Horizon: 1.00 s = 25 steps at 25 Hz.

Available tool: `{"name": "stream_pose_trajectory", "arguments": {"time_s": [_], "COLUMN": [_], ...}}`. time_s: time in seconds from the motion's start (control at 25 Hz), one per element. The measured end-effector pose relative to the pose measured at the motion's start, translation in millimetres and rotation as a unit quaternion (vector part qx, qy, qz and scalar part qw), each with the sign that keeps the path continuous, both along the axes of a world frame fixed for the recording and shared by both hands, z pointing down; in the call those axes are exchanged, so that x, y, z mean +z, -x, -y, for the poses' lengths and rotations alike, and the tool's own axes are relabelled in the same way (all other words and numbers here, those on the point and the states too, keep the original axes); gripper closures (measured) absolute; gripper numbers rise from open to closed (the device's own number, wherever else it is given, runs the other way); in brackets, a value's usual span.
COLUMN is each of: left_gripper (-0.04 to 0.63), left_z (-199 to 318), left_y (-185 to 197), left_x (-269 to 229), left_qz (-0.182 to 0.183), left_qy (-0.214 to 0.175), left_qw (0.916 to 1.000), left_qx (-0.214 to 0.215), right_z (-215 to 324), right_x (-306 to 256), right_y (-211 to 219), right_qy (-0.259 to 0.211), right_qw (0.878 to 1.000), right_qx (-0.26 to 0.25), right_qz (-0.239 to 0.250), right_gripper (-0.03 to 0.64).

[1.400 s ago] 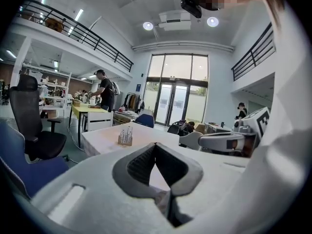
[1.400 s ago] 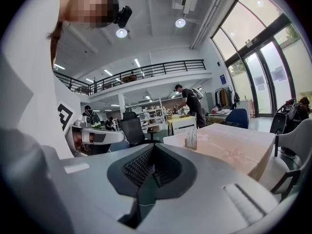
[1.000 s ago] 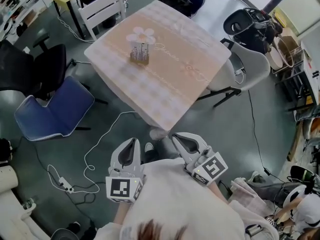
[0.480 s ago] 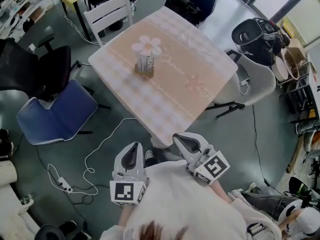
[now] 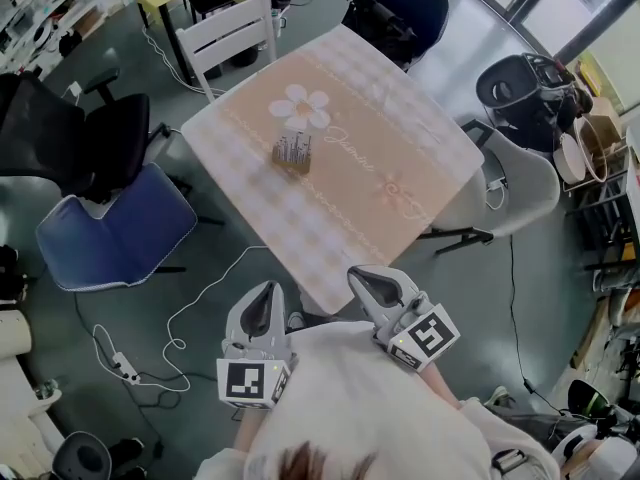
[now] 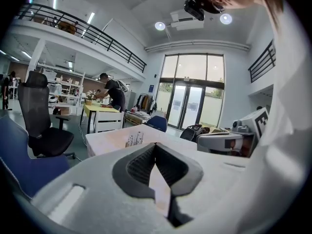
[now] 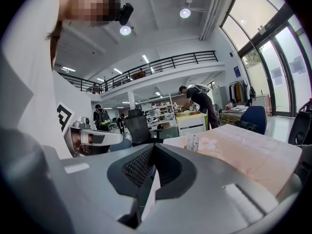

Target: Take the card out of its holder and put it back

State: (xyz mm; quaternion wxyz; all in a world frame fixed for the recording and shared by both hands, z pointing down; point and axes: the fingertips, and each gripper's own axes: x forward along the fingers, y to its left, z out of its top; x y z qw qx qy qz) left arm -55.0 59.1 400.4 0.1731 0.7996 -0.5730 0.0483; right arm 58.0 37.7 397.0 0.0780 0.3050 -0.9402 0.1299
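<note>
Nearest, the left gripper and right gripper sit at the person's chest, each pair of fingers pressed together on nothing; well beyond them the holder stands mid-counter, the card apparently upright in it; the approach looks unfinished, so close in, brace the holder's base with one gripper and open the other before reaching; cursive script on the cloth is too small to read.

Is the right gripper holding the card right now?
No. The right gripper is shut with nothing between its jaws, and the card holder stands well ahead on the table.
</note>
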Motion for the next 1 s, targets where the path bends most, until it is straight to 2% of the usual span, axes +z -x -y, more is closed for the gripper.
{"name": "stream_pose_trajectory", "arguments": {"time_s": [0.2, 0.36, 0.64, 0.72, 0.88, 1.0], "left_gripper": [0.595, 0.595, 0.595, 0.595, 0.595, 0.595], "left_z": [19.4, 26.3, 27.0, 26.6, 32.7, 35.2], "left_y": [-12.8, -24.0, -19.3, -18.0, -16.9, -14.7], "left_x": [-4.0, 0.3, 2.0, 3.5, -2.9, -0.9], "left_qz": [0.011, 0.023, 0.008, 0.009, -0.013, -0.007], "left_qy": [-0.010, -0.003, 0.001, 0.004, -0.006, -0.005], "left_qw": [0.9999, 0.9997, 0.9997, 0.9996, 0.9994, 0.9998], "left_qx": [0.003, 0.007, -0.024, -0.025, -0.031, -0.018], "right_z": [20.5, 33.0, 40.3, 40.9, 41.4, 43.0], "right_x": [-5.2, -6.1, -1.7, -1.6, -0.9, -0.9], "right_y": [-15.6, -24.9, -23.1, -22.5, -20.2, -20.4], "right_qy": [-0.016, -0.018, -0.010, -0.008, -0.008, -0.009], "right_qw": [1.000, 1.000, 1.000, 1.000, 1.000, 1.000], "right_qx": [0.003, 0.000, -0.020, -0.021, -0.018, -0.004], "right_qz": [0.003, 0.008, 0.011, 0.012, 0.009, 0.009], "right_gripper": [0.618, 0.618, 0.618, 0.618, 0.618, 0.618]}}
